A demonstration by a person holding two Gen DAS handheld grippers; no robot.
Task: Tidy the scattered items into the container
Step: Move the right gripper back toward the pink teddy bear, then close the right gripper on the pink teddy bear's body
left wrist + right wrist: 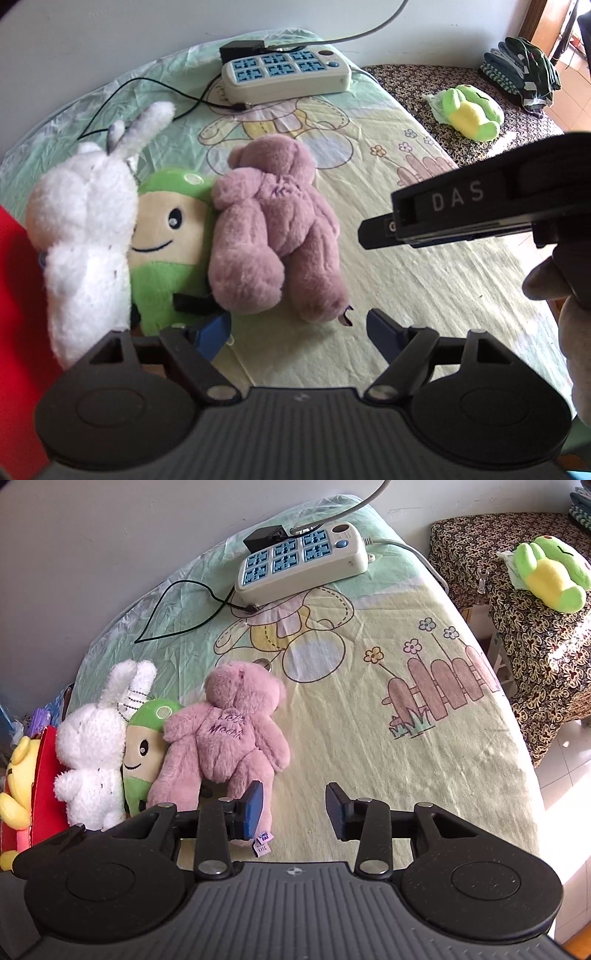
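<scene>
Nearest, the right gripper (293, 810) hovers with fingers released, the left one against the pink bear (225, 738), likely lining up a grasp. The left gripper (299, 332) is also released, gripping nothing. The bear, stitched "Let's Meat", lies beside the green doll (142, 753) and white rabbit (94, 753). No container shows. Far: a power strip (299, 565).

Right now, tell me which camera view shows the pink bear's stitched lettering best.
The right wrist view: the pink bear lies unobstructed, with the purple stitching across its body readable as letters. The left wrist view shows the same bear closer but foreshortened, its stitching only a faint, illegible purple patch.
</scene>
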